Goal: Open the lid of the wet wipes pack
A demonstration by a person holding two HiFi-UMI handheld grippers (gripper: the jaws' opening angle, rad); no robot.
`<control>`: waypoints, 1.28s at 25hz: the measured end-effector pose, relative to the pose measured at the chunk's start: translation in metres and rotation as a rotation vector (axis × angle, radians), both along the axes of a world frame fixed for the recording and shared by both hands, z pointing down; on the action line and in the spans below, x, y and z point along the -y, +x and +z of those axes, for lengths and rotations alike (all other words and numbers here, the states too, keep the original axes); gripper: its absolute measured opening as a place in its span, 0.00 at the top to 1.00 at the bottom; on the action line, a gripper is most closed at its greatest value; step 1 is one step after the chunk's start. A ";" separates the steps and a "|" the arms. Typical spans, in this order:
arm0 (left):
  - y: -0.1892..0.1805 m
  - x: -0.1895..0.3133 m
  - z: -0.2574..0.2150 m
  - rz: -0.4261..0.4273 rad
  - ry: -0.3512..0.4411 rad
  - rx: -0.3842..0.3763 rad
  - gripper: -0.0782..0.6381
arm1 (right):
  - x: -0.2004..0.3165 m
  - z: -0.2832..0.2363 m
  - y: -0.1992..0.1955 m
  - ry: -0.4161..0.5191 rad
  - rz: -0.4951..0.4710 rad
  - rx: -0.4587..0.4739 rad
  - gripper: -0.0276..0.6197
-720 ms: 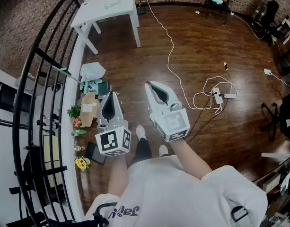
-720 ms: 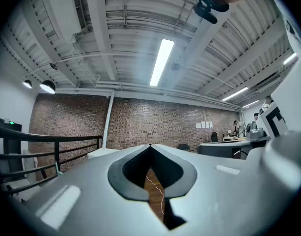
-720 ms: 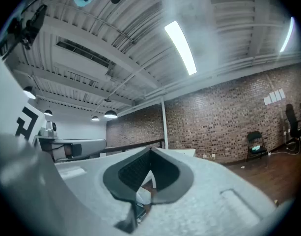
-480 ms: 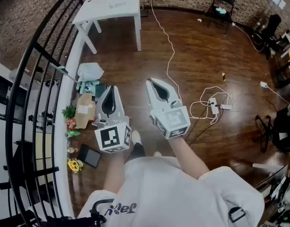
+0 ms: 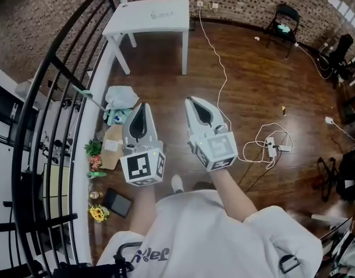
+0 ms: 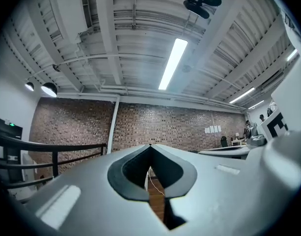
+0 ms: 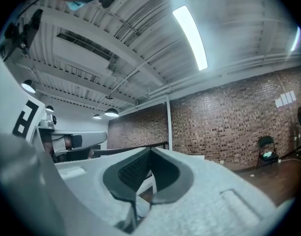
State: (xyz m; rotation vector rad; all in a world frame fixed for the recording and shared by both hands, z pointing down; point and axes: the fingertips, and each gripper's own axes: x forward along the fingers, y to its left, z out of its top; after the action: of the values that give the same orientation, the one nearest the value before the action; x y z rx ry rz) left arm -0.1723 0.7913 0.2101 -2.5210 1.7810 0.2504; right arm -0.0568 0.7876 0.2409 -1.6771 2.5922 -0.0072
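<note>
Mid-floor by the railing, both tools idle, task not started.
Left hand-held gripper (image 5: 143, 105) clenched, empty; wet wipes pack (image 5: 164, 15) is probably that faint flat item on the far white bench (image 5: 134, 23); right hand-held gripper (image 5: 193, 101) clenched, empty. Both held level, likely just carried.
</note>
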 end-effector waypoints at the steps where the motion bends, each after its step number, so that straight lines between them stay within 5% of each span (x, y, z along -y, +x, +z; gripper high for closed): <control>1: -0.005 0.007 0.002 -0.001 -0.003 -0.004 0.87 | 0.006 0.000 -0.004 0.003 0.001 -0.005 0.98; 10: 0.004 0.083 0.035 0.034 -0.078 -0.023 0.87 | 0.069 0.017 0.002 -0.018 0.016 -0.027 0.98; 16: 0.031 0.165 0.045 -0.007 -0.081 0.033 0.87 | 0.155 0.018 0.026 -0.009 -0.029 0.002 0.98; 24: 0.094 0.280 0.010 -0.055 0.003 0.032 0.87 | 0.276 -0.013 0.090 0.047 -0.060 0.004 0.98; 32: 0.133 0.333 0.026 -0.096 -0.036 0.062 0.87 | 0.336 0.006 0.132 -0.011 -0.084 0.014 0.98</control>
State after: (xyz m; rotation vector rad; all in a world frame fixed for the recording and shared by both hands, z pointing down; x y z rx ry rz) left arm -0.0398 0.4585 0.2360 -2.4296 1.8927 0.1364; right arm 0.0752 0.4520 0.2464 -1.5637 2.6552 -0.0362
